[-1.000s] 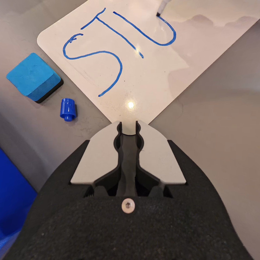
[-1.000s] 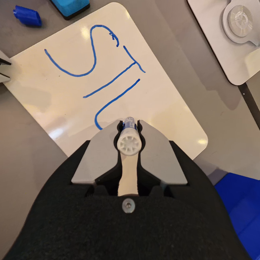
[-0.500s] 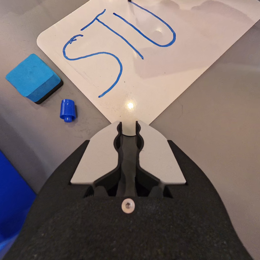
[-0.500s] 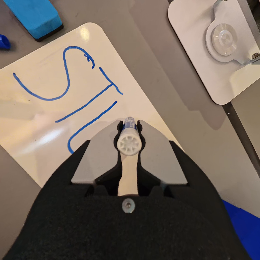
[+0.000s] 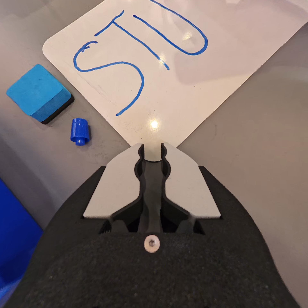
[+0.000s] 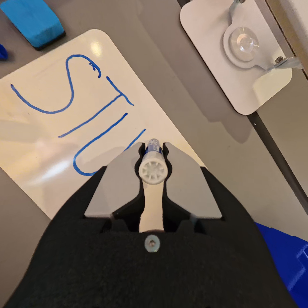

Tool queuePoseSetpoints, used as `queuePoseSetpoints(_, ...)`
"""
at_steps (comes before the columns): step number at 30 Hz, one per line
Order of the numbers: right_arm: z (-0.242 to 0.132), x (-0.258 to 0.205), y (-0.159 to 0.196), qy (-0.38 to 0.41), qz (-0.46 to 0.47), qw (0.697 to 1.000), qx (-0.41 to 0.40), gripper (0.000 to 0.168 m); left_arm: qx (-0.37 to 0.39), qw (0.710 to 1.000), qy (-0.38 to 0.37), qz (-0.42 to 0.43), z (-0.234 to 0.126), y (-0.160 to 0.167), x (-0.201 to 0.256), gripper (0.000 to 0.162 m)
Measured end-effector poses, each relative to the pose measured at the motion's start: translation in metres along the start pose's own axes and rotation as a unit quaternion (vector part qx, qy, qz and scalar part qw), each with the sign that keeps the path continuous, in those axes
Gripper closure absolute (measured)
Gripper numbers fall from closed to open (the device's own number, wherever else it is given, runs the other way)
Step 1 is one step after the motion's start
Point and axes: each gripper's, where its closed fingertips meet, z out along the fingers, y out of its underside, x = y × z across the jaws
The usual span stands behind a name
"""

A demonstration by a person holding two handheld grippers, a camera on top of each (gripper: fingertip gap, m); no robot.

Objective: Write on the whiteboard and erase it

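My left hand-held gripper (image 5: 152, 146) sits nearly closed and empty over the near corner of the whiteboard (image 5: 166, 93), which lies flat on the table (image 5: 250, 133). Left of the whiteboard rest the eraser (image 5: 39, 91) and blue cap (image 5: 80, 131). My right hand-held gripper (image 6: 153, 145) is clamped on the marker (image 6: 152, 170) above the whiteboard's blue strokes.

The right gripper (image 6: 153, 144) hides the tip of the white-barrelled marker with a blue label (image 6: 153, 160) and the lower curve of the last blue stroke on the white rounded-corner whiteboard (image 6: 41, 150). The picture's left edge cuts off the small blue marker cap (image 6: 3, 53), and the top-left corner crops the blue foam eraser with a black base (image 6: 33, 21). In the left wrist view, the top edge cuts the board (image 5: 183, 93) and its last stroke.
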Motion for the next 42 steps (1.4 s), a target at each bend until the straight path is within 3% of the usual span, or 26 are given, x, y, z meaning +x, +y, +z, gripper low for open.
queuePoseSetpoints(15, 0.016, -0.005, 0.001, 0.0, -0.01, 1.0, -0.019, 0.148, 0.002, 1.0, 0.004, 0.0, 0.001, -0.001, 0.0, 0.143)
queuePoseSetpoints(42, -0.039, -0.06, 0.061, -0.004, 0.019, 1.0, -0.013, 0.148, -0.001, 1.0, -0.003, 0.0, 0.001, -0.001, 0.0, 0.143)
